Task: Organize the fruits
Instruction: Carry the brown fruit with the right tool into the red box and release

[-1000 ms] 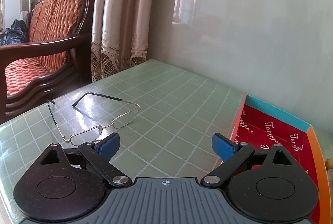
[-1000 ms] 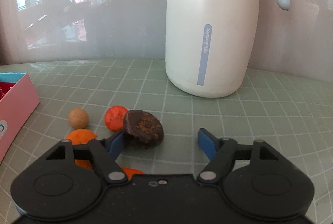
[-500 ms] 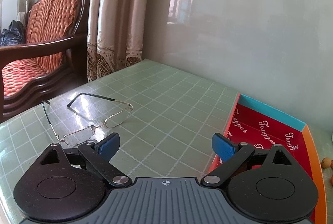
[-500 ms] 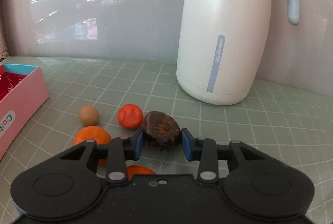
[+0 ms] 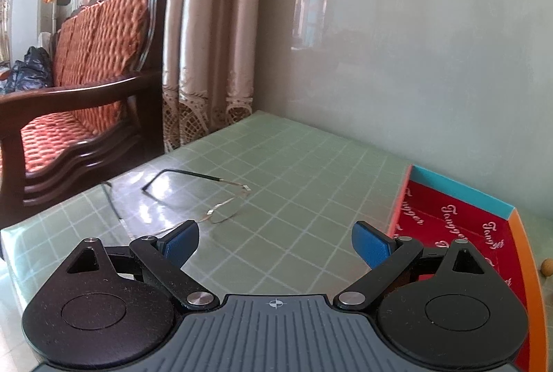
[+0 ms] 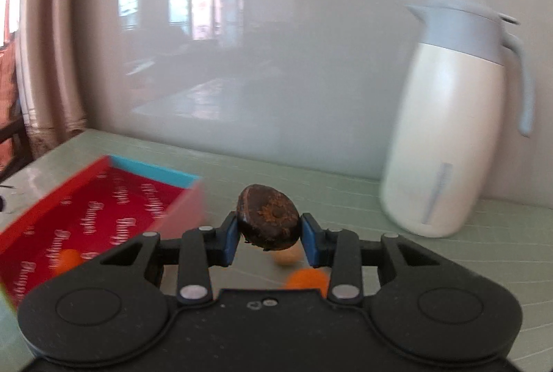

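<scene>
Gripping a dark brown wrinkled fruit (image 6: 269, 217) between its blue pads, the right gripper (image 6: 269, 234) holds it lifted above the green gridded table (image 6: 449, 254). Just below and behind sit a tan round fruit (image 6: 287, 257) and an orange one (image 6: 306, 278). To the left lies the red-lined box (image 6: 103, 216) with an orange fruit (image 6: 68, 259) inside; a white thermos jug (image 6: 449, 137) stands farther right. The left gripper (image 5: 274, 242) is spread wide and holds nothing, with wire-rimmed eyeglasses (image 5: 221, 209) on the table beyond it and a cushioned wooden sofa (image 5: 86, 88) farther off.
</scene>
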`<state>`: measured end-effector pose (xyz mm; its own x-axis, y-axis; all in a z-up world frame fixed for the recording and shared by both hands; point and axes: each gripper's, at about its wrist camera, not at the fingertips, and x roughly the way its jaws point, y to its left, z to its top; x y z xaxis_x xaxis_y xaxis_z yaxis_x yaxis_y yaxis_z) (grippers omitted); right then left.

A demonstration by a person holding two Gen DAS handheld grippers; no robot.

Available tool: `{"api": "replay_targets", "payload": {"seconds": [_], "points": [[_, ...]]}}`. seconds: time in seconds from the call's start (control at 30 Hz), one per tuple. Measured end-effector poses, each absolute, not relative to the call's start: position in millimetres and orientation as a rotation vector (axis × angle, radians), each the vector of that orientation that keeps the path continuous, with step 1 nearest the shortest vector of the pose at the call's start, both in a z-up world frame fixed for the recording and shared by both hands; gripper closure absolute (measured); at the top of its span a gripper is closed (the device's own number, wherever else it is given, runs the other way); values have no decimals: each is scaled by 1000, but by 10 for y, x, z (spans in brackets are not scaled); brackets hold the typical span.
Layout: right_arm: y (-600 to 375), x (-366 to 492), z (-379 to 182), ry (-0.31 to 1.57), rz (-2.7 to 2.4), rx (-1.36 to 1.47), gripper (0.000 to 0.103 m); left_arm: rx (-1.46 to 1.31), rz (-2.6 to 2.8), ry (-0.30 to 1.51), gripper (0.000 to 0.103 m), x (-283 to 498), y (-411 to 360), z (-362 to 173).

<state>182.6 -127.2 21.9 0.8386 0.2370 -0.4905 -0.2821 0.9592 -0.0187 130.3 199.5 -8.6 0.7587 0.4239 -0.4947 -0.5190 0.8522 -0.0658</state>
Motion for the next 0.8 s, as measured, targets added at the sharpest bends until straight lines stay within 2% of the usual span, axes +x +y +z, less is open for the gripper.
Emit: {"api": "replay_targets", "payload": {"seconds": [0.4, 0.43, 0.47, 0.5, 0.63, 0.8], "points": [[-224, 1476, 142, 504, 491, -189, 66, -223, 551, 490, 8, 1117, 2214, -111], [-148, 1430, 132, 495, 500, -207, 54, -224, 551, 489, 8, 1116, 2210, -115], [-92, 1382, 123, 482, 501, -228, 28, -225, 546, 495, 8, 1123, 2208, -120], [-57, 1324, 124, 456, 492, -249, 19, -225, 543, 497, 8, 1126, 2198, -123], [-119, 1205, 220, 381, 479, -266, 18, -215, 535, 491, 8, 1123, 2154, -108], [-546, 1330, 386, 351, 378, -154, 18, -217, 512, 483, 8, 1128, 2099, -83]]}}
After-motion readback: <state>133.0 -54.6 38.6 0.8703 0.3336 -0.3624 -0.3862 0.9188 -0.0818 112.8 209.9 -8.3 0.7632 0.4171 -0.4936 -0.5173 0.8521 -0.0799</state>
